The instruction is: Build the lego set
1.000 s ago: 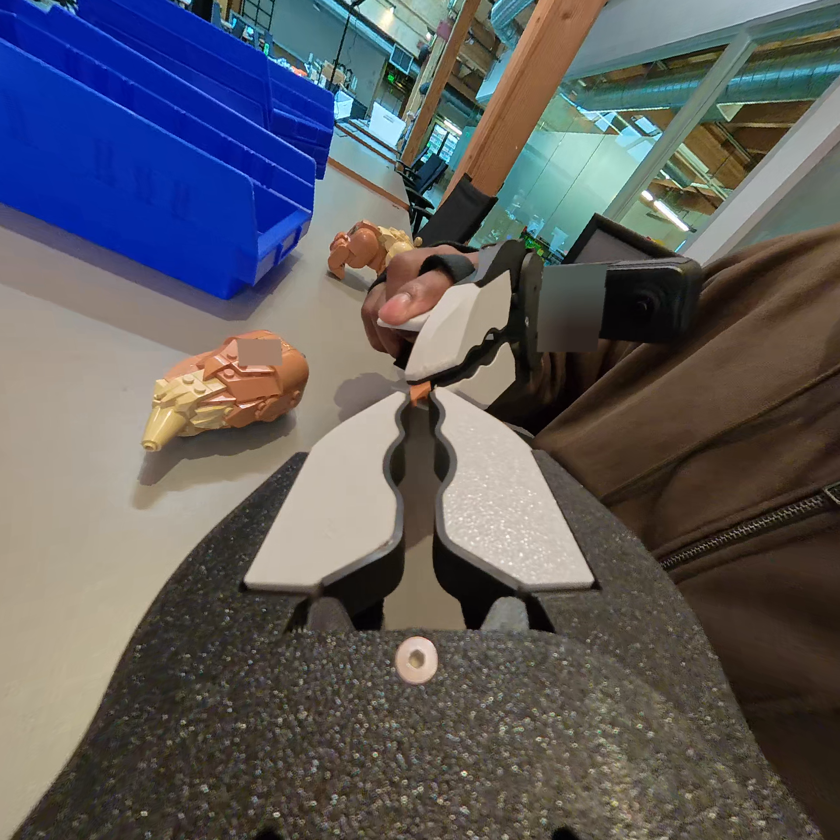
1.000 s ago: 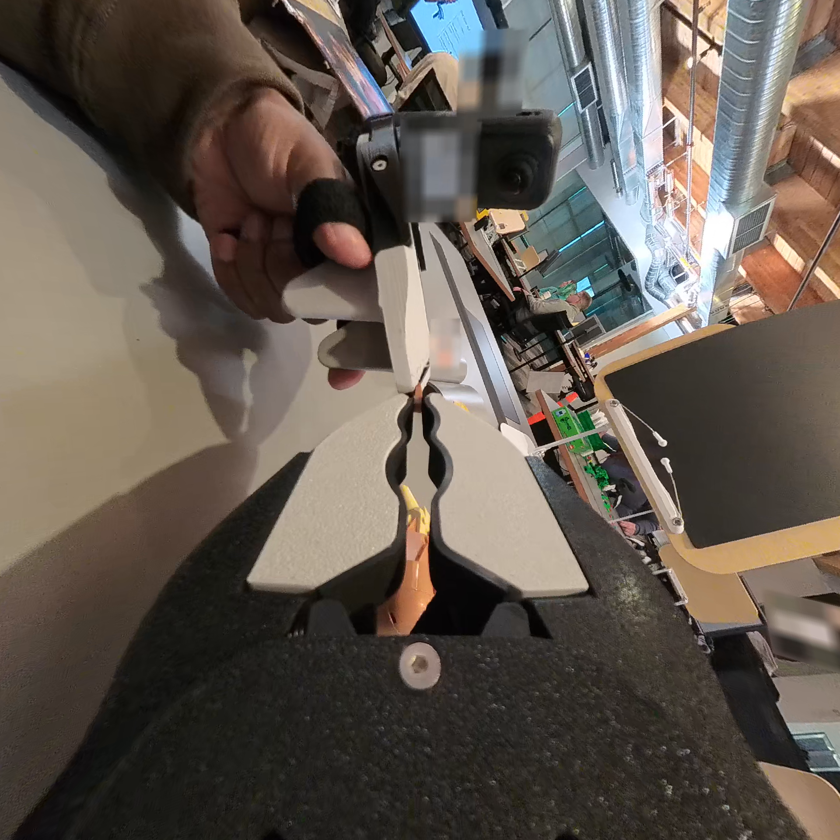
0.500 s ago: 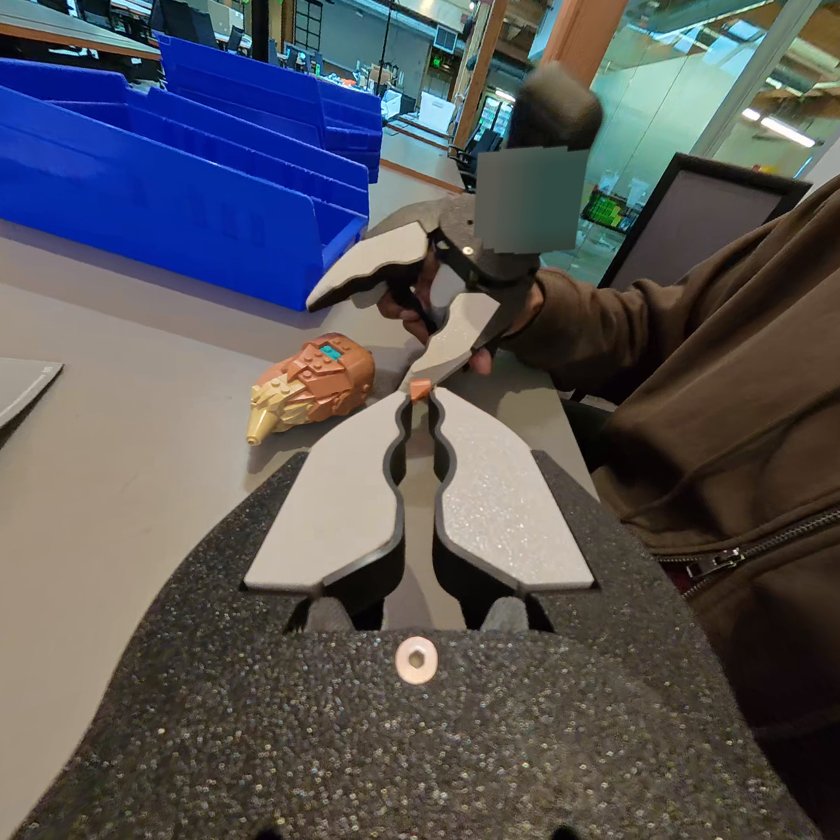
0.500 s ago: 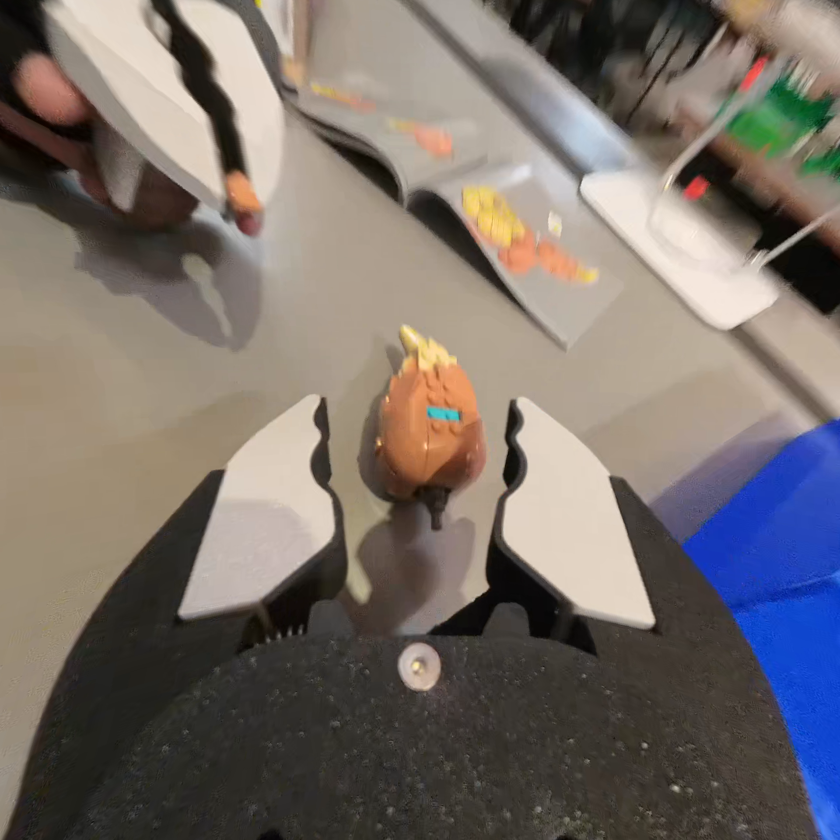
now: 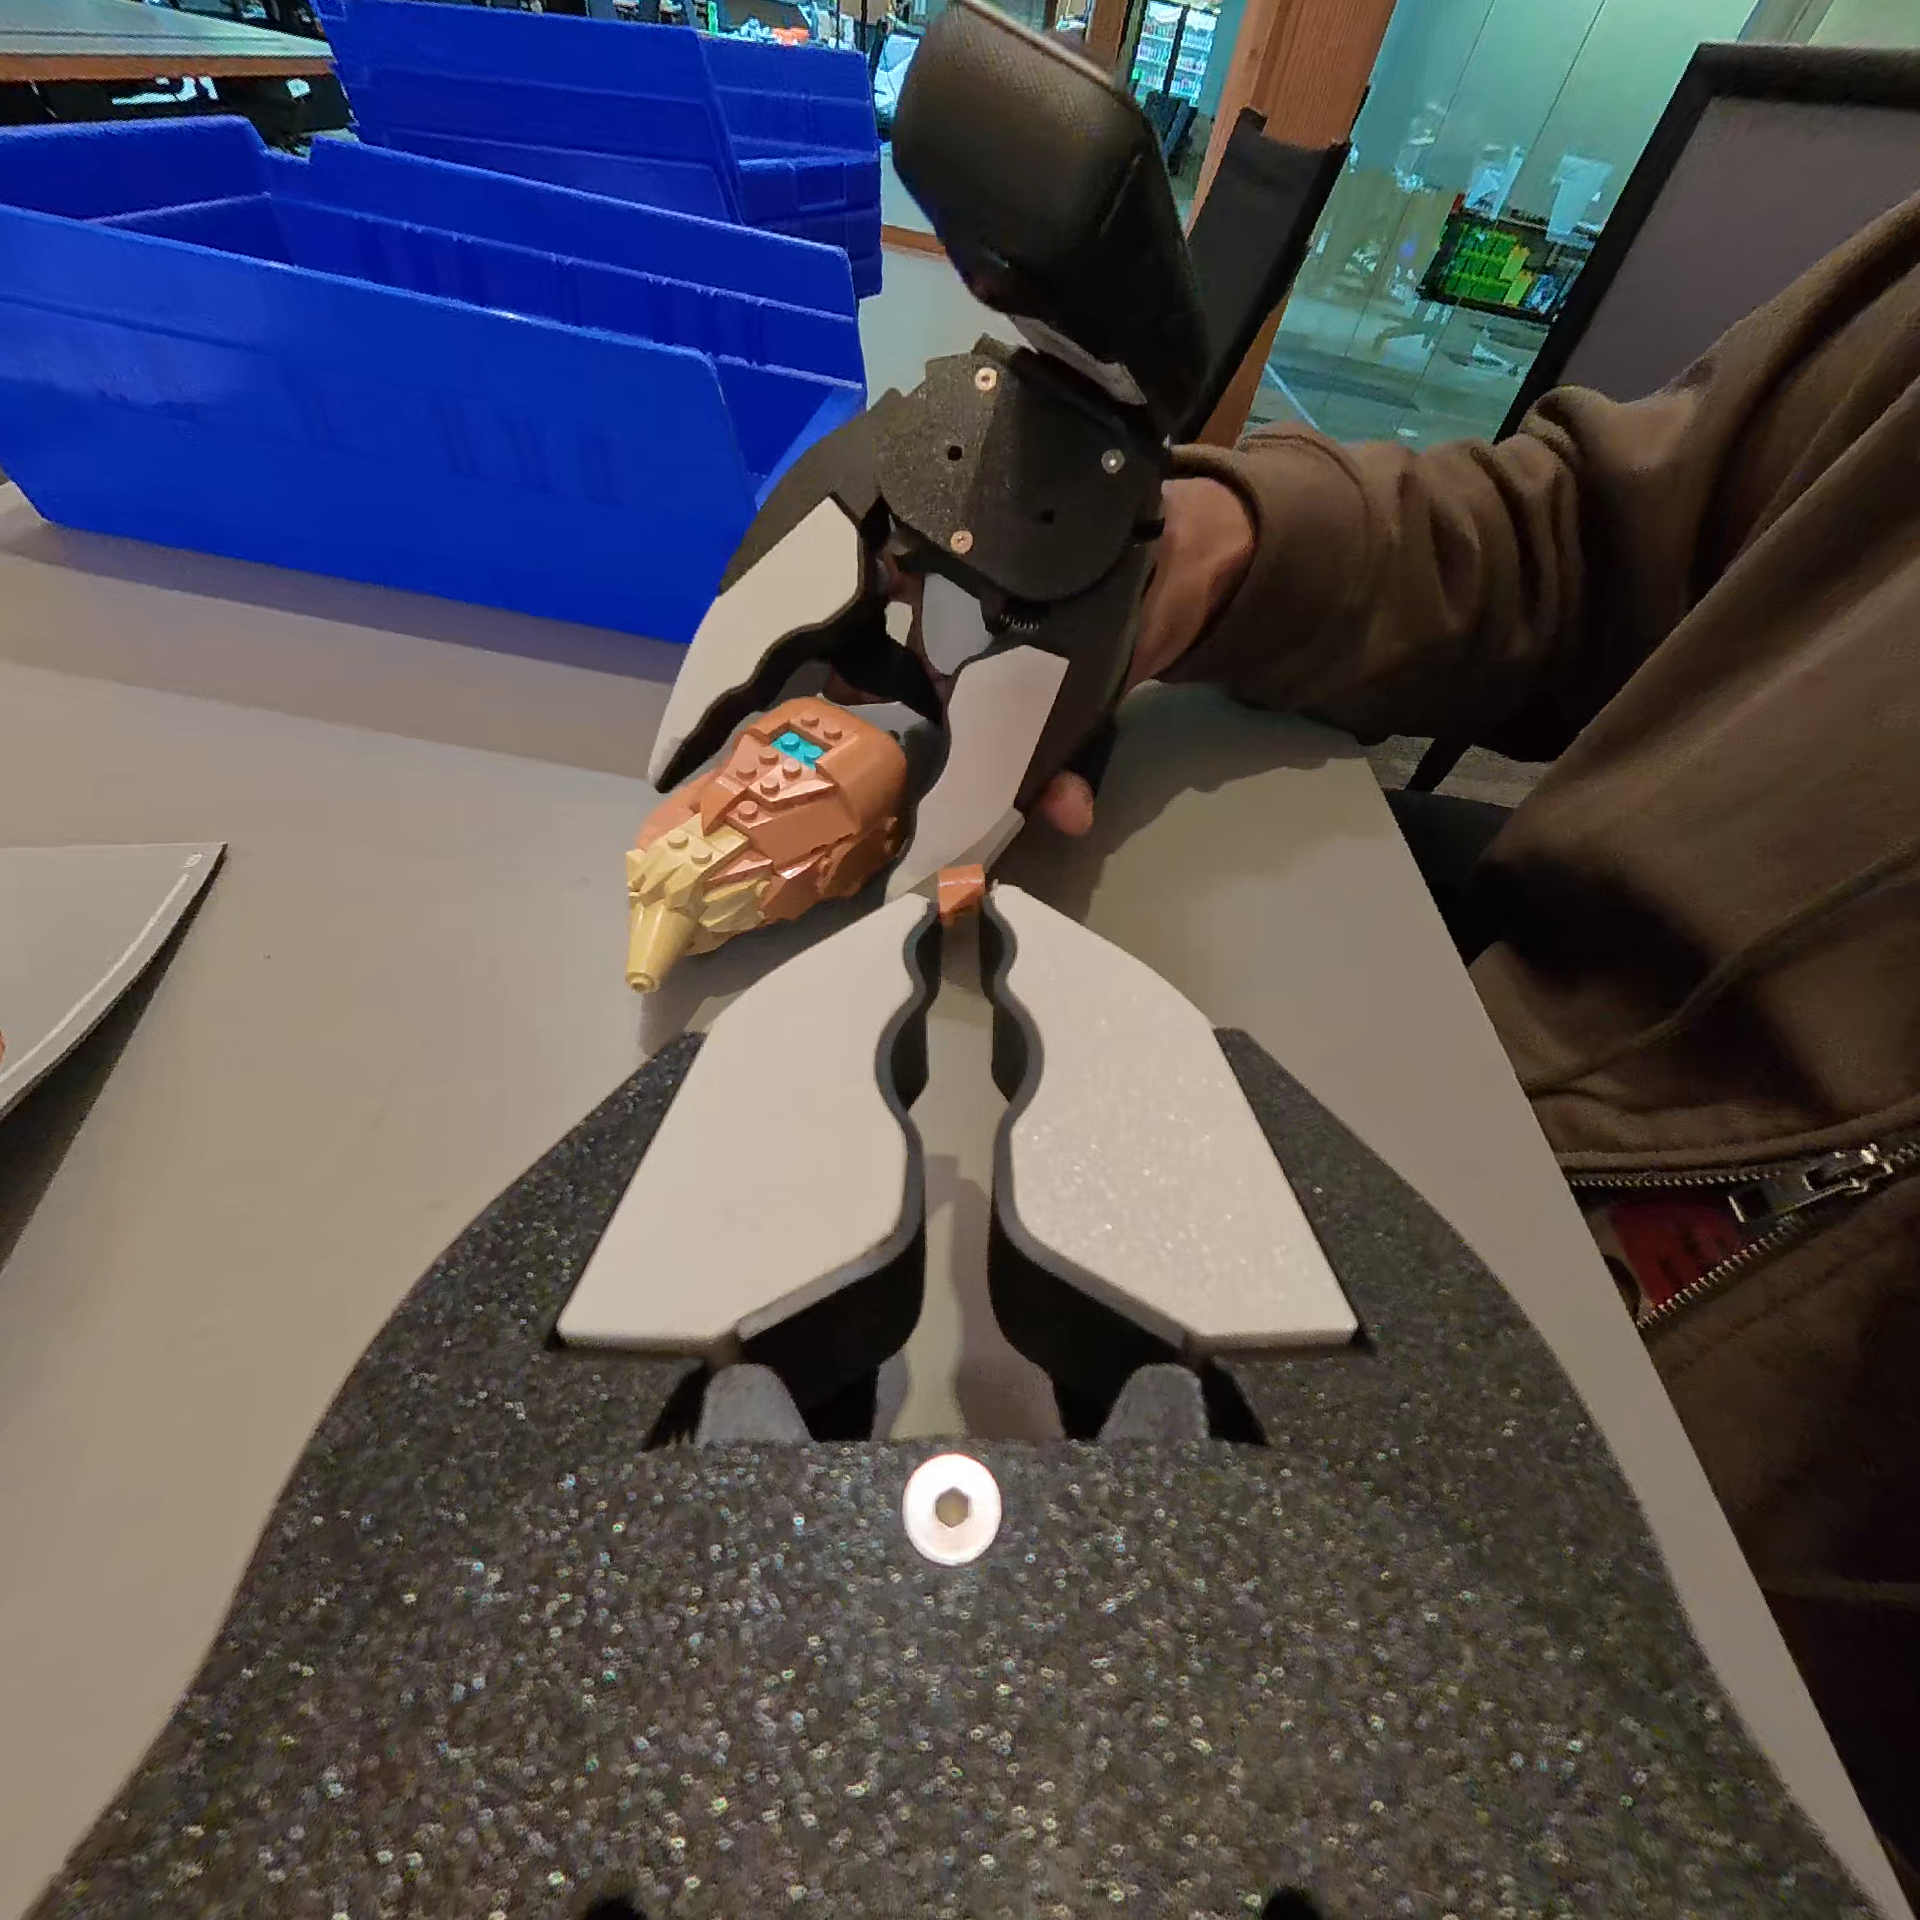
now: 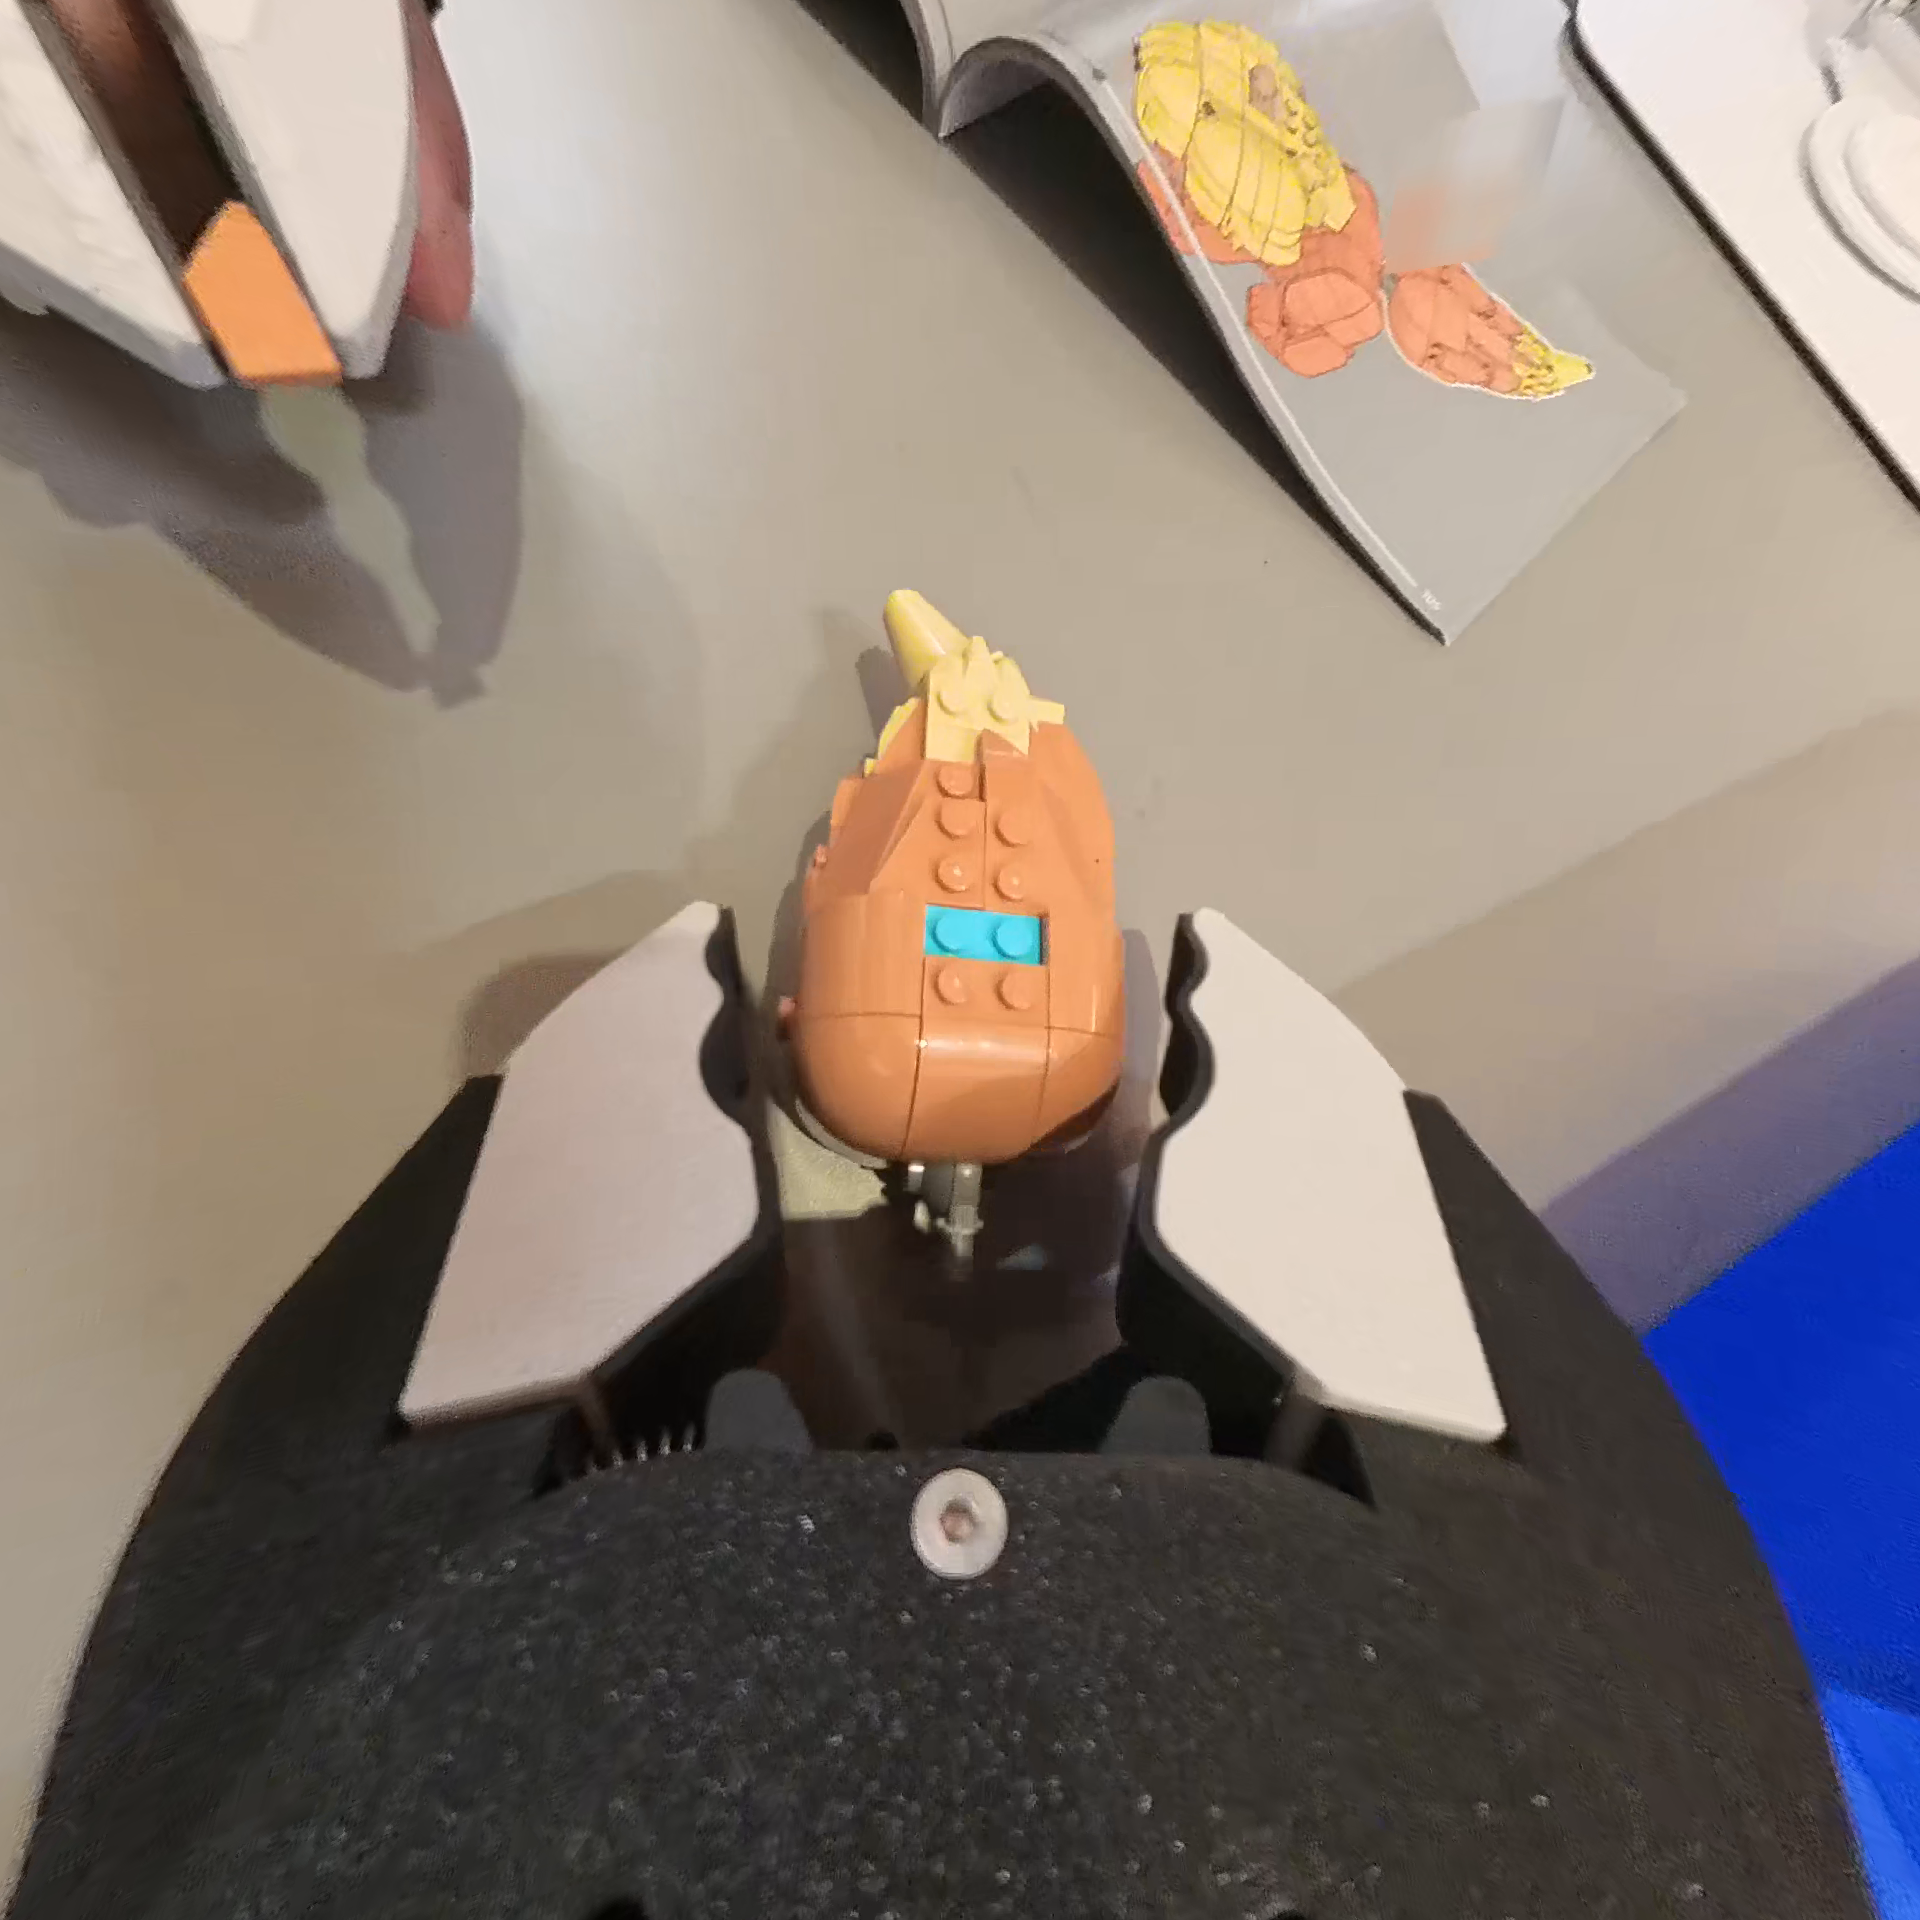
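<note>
Nearest the left wrist camera, the left gripper (image 5: 958, 902) has its pale, wavy-edged fingers pressed together on a small orange brick (image 5: 958, 891), a smooth wedge-like piece pinched at the very tips, probably so that its underside stays free to be pressed onto studs. Just beyond those tips, lying on its side on the matt grey table (image 5: 312, 1039), is the lego model (image 5: 774, 831): a rounded brown body of glossy curved plates, one turquoise plate (image 6: 983, 937) set among the studs on its back, and a tan spiky end tapering to a cone that points away from the right gripper. Around its blunt end the right gripper (image 6: 951, 1039) stands spread, one grey finger on each side and neither clearly touching; my guess is that it is placed to clamp the body and steady it while the brick goes on. A small grey pin (image 6: 956, 1205) juts from the blunt end toward that gripper's dark, grainy housing. Farther out in the right wrist view an instruction booklet (image 6: 1455, 436) lies open, its page curled, showing yellow and orange drawings, likely kept there for reference. Far left in the left wrist view stand blue plastic bins (image 5: 416, 416), hard-walled and open-topped
</note>
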Demonstrator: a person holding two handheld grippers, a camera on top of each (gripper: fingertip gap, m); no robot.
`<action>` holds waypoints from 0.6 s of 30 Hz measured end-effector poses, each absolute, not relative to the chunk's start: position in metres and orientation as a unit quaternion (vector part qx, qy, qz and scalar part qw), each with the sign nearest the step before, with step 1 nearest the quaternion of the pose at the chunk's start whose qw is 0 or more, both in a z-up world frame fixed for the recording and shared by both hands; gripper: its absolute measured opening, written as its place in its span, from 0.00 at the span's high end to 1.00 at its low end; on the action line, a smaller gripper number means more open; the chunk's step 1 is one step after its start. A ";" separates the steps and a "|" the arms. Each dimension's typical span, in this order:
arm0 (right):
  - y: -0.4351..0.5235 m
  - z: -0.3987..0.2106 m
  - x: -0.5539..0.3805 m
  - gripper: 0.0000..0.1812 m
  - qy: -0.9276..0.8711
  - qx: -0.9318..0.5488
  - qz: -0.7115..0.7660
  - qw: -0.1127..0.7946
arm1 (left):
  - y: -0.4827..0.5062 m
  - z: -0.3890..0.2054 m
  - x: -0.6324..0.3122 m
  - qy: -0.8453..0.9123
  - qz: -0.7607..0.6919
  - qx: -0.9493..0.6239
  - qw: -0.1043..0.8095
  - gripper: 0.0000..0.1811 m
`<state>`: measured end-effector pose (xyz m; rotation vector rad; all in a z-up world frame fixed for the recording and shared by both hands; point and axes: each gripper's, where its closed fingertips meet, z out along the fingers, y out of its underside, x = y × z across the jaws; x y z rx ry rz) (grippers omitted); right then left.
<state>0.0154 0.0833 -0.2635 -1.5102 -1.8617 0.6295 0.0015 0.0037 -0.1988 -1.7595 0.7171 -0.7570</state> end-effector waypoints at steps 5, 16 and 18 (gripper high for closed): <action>0.081 -0.266 0.015 0.65 -0.724 -0.568 0.248 0.302 | 0.006 -0.201 0.000 0.304 -0.314 -0.736 0.517 0.96; 0.054 -0.252 0.007 0.65 -0.755 -0.486 0.319 0.305 | 0.028 -0.199 -0.007 0.372 -0.199 -0.740 0.524 0.96; 0.052 -0.254 0.007 0.65 -0.763 -0.475 0.313 0.306 | 0.031 -0.202 -0.005 0.393 -0.175 -0.740 0.517 0.96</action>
